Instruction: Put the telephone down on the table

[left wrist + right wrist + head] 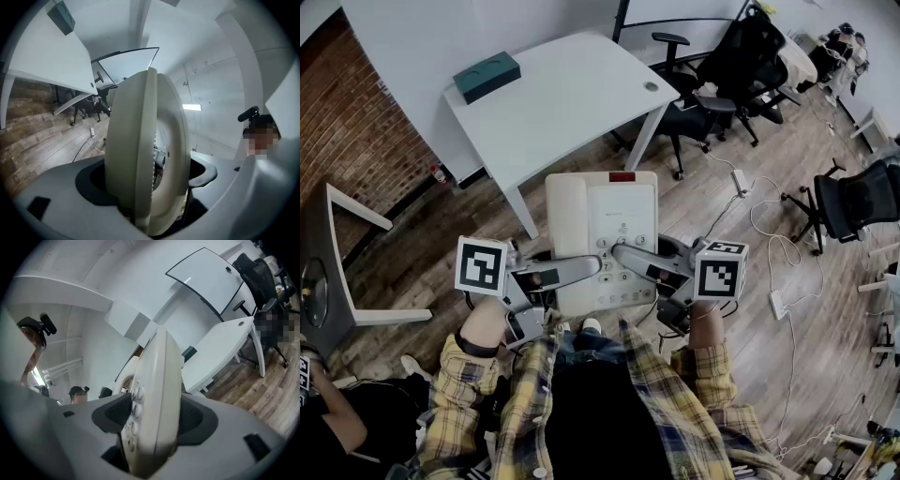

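A cream desk telephone [602, 220], with its handset on the left and its keypad facing up, hangs in the air over the wooden floor, in front of the white table [553, 103]. My left gripper [584, 270] is shut on its near left edge. My right gripper [628, 254] is shut on its near right edge. In the left gripper view the telephone [145, 150] stands edge-on between the jaws of the left gripper [146, 190]. The right gripper view shows the telephone's [154, 399] buttons, clamped in the right gripper [151, 427].
A dark green box [487, 76] lies at the table's far left corner. Black office chairs [741, 66] stand to the right of the table, another chair [858, 202] further right. Cables and a power strip [739, 182] trail over the floor. A grey stand [328, 272] is at left.
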